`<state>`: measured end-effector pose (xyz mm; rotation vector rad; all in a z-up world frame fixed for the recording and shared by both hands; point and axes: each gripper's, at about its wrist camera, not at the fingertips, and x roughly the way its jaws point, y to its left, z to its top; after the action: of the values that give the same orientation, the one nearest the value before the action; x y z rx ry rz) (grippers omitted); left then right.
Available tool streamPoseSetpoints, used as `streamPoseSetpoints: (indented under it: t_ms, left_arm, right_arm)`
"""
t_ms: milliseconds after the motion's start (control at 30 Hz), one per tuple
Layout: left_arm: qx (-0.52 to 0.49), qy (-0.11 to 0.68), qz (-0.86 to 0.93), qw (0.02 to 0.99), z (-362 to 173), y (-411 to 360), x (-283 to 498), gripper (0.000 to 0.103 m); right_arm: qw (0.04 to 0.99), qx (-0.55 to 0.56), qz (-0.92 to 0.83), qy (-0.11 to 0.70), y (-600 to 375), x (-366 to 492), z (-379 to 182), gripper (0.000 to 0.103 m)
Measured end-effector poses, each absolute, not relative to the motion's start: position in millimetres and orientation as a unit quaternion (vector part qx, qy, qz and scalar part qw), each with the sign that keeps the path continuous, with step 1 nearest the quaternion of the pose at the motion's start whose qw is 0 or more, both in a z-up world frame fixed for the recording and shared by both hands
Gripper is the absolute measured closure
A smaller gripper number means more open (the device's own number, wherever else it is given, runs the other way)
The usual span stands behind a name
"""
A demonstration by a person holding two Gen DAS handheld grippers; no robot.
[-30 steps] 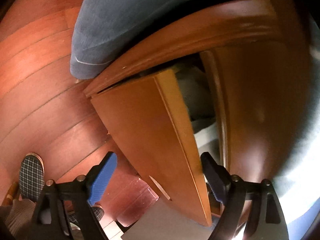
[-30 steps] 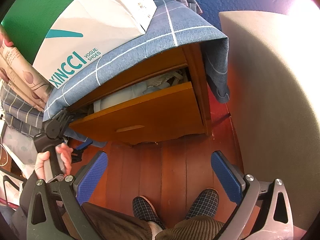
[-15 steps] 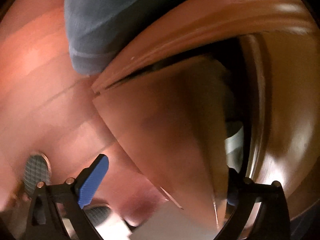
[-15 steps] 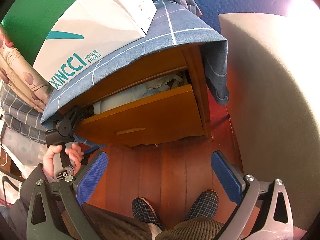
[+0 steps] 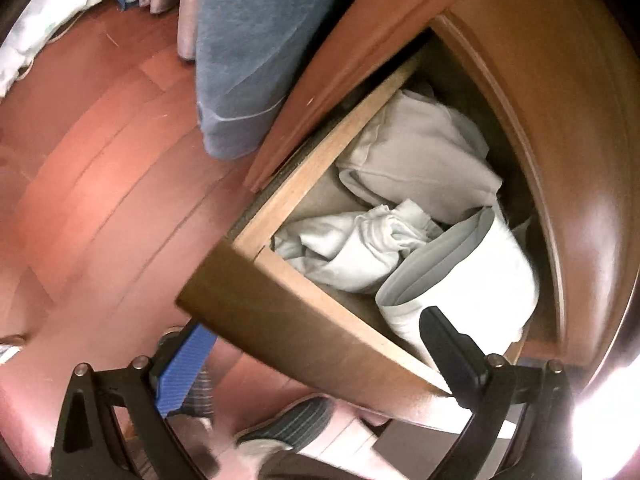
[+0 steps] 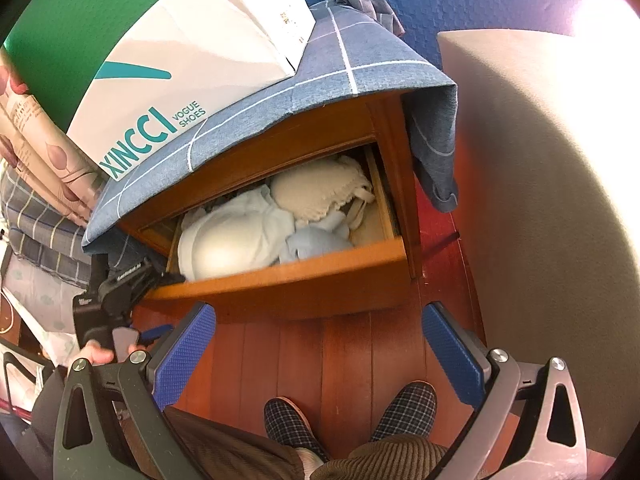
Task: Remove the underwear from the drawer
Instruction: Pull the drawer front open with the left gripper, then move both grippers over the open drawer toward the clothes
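The wooden drawer [image 6: 304, 280] of the nightstand stands pulled out. Inside lie a white padded bra [image 6: 224, 244], a cream lace bra [image 6: 316, 192] and pale blue underwear [image 6: 316, 244]. The left wrist view shows the same pile: the white cup [image 5: 472, 276], crumpled pale cloth [image 5: 352, 248] and a beige piece [image 5: 420, 168]. My left gripper [image 5: 316, 324] is open and straddles the drawer front [image 5: 280, 300]: one finger inside against the white cup, one outside. In the right wrist view the left gripper [image 6: 160, 300] sits at the drawer's left corner. My right gripper [image 6: 320, 312] hangs open over the floor, in front of the drawer.
A blue checked cloth [image 6: 360, 60] drapes the nightstand top, with a white shoe box [image 6: 192, 60] on it. A beige padded surface [image 6: 540, 200] rises on the right. The person's checked slippers [image 6: 404, 404] stand on the red wooden floor [image 6: 340, 360]. Folded bedding [image 6: 36, 216] is stacked left.
The drawer has slid out from a narrow gap to well open, baring the underwear. My left gripper came along with the drawer front and rolled. The right gripper kept still.
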<state>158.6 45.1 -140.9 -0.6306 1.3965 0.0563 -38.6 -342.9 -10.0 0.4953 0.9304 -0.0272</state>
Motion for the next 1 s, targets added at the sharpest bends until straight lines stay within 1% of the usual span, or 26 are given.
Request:
streamPoseSetpoints:
  t_ms: [233,300,400,667,800,900,1000]
  left_arm:
    - [-0.216,0.657,0.032,0.722,-126,50,139,0.000]
    - [-0.196,0.662,0.039,0.723,-135,49,142,0.000]
    - [-0.155,0.664,0.044,0.730,-130,38,137,0.000]
    - [-0.135,0.686,0.052,0.713,-123,29,139,0.000]
    - [-0.134,0.680,0.052,0.719,-121,28,141,0.000]
    - [-0.131,0.672,0.051,0.727,-116,33,129,0.000]
    - [-0.111,0.655,0.060,0.745,-111,29,127,0.000]
  right_arm:
    - [0.864,0.234,-0.016,0.446,-342,-38,-9,0.001]
    - [0.864,0.235,-0.016,0.446,-342,-37,-8,0.001]
    - [0.863,0.234,-0.016,0.447,-341,-37,-8,0.001]
    - [0.863,0.235,-0.015,0.448,-340,-36,-7,0.001]
    - [0.861,0.239,-0.014,0.449,-340,-36,-8,0.001]
    - [0.858,0.237,-0.016,0.454,-339,-35,-9,0.001]
    - [0.854,0.240,-0.012,0.461,-339,-34,-12,0.001]
